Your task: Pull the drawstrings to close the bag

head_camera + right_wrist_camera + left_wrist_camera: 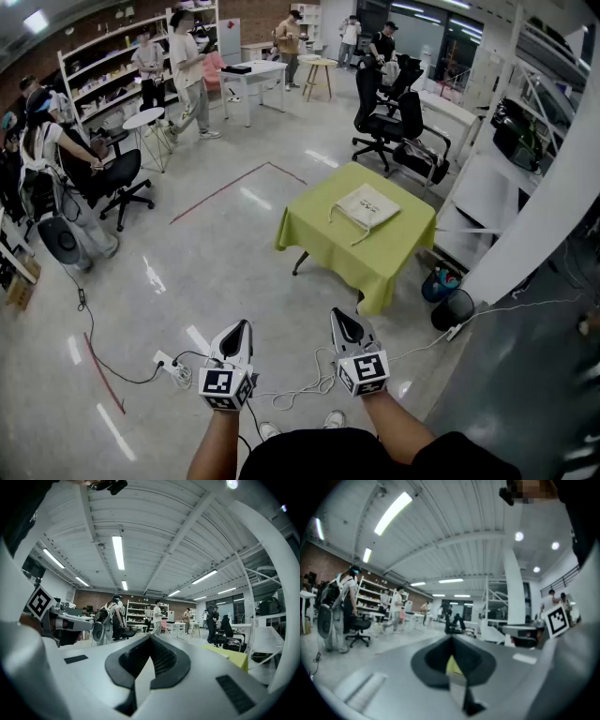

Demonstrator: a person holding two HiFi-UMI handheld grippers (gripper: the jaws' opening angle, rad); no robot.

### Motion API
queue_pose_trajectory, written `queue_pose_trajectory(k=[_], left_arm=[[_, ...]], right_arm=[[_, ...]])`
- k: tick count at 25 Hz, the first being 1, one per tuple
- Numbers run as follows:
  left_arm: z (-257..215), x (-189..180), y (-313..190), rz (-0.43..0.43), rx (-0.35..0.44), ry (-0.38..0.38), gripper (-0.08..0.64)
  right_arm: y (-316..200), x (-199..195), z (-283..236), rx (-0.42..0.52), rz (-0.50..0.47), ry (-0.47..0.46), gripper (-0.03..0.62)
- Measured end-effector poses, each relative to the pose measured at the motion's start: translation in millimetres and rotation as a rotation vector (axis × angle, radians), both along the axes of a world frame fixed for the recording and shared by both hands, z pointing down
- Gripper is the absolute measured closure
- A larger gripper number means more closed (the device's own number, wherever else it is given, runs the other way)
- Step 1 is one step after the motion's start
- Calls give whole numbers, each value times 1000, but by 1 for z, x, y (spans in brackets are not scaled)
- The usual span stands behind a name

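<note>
A cream drawstring bag (367, 206) lies flat on a small table with a lime-green cloth (323, 242), its cords trailing toward the table's front. I stand some way back from the table. My left gripper (239, 327) and right gripper (342, 316) are held level over the floor, well short of the table, both shut with nothing between the jaws. In the left gripper view the left gripper (451, 638) points across the room. In the right gripper view the right gripper (150, 636) points the same way, with the green cloth (234, 656) low at the right.
Black office chairs (389, 117) stand behind the table, and white shelving (492, 192) at its right. A power strip and white cables (178, 370) lie on the floor by my feet. Several people (187, 70) stand at the far left near shelves. A dark bin (453, 308) sits right of the table.
</note>
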State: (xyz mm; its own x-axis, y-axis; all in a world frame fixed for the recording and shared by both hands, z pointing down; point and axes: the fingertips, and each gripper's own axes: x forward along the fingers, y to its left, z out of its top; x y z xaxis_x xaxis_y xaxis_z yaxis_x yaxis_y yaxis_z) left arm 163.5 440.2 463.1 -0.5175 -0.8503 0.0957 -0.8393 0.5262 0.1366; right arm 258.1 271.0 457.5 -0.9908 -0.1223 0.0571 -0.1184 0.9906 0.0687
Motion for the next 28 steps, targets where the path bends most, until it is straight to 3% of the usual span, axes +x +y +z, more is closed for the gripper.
queue_pose_trajectory(k=[10, 18, 28], left_arm=[[6, -5, 29, 25, -16, -15, 557], [20, -11, 69, 16, -43, -20, 557], [31, -30, 61, 40, -50, 1, 557]], right_arm=[[34, -11, 8, -3, 10, 15, 600], [82, -19, 11, -45, -45, -28, 600], [70, -25, 11, -84, 4, -32, 600]])
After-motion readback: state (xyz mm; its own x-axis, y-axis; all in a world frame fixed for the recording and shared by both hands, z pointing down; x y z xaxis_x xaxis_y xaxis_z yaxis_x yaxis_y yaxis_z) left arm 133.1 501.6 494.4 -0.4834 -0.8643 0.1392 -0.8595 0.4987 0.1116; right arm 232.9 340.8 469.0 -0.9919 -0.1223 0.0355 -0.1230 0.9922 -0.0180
